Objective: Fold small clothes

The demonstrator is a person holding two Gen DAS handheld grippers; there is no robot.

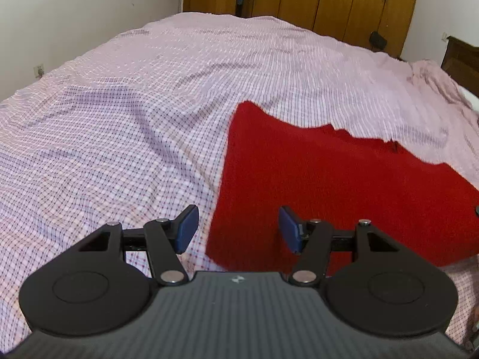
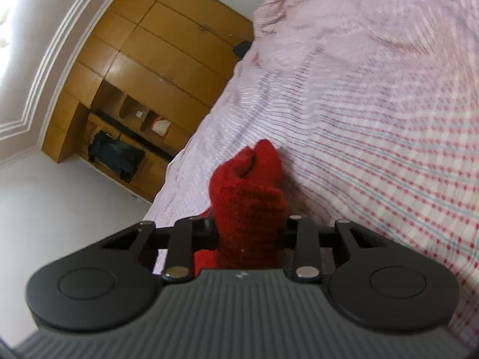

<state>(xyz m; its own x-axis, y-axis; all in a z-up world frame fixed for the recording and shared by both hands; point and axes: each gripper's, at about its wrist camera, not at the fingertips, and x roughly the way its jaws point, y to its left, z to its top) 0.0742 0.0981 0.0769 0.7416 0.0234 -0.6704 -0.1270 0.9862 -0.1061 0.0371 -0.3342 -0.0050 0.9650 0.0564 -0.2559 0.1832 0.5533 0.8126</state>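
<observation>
Bedspread (image 2: 374, 119) beside red garment (image 2: 248, 209) pinched in right claw (image 2: 250, 233).

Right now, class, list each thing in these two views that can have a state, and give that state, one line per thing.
Left gripper: open, holding nothing, over the near left edge of the cloth.
Right gripper: shut on a bunched fold of the cloth.
Red cloth: mostly spread flat on the bed, one part gathered up.
Bedsheet: spread over the bed, wrinkled.
Wardrobe: doors closed.
</observation>
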